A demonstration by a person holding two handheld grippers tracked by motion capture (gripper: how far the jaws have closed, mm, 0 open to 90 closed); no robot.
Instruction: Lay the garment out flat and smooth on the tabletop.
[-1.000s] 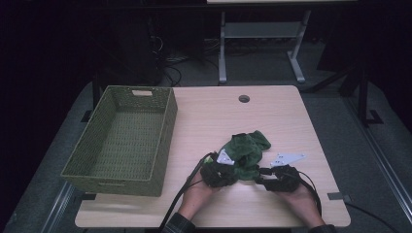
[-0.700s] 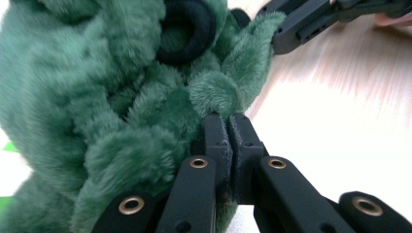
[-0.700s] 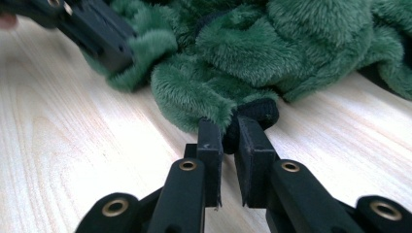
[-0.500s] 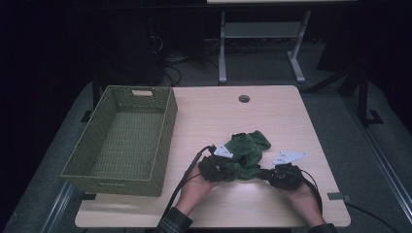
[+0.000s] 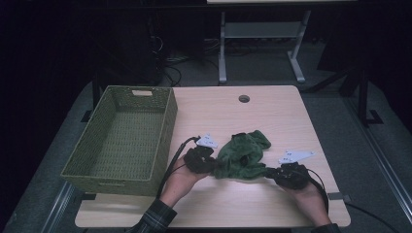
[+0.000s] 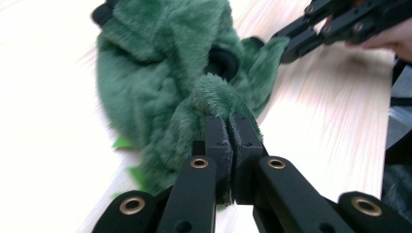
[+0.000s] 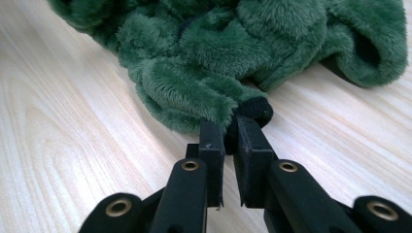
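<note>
A green fleece garment (image 5: 243, 154) with black trim lies crumpled on the pale wooden table (image 5: 277, 116), near its front edge. My left gripper (image 5: 216, 167) grips it from the left. Its jaws are shut on a fold of green pile (image 6: 214, 94), pads (image 6: 217, 141) pressed together (image 6: 228, 127). My right gripper (image 5: 268, 172) holds the garment's right end. Its jaws have just been closing and now pinch a fleece edge with a black cuff (image 7: 252, 109) between the pads (image 7: 228, 127). The right gripper (image 6: 291, 46) is also seen far off in the left gripper view.
A green woven basket (image 5: 167, 126) stands at the table's left with nothing inside it. A round cable hole (image 5: 244, 98) sits near the table's far edge. Cables trail from both grippers toward the front edge. A metal stand (image 5: 257, 34) is on the floor behind.
My left gripper has moved left and upward with the fleece in it, drawing the garment out between the two grippers. The right hand has stayed nearly in place.
</note>
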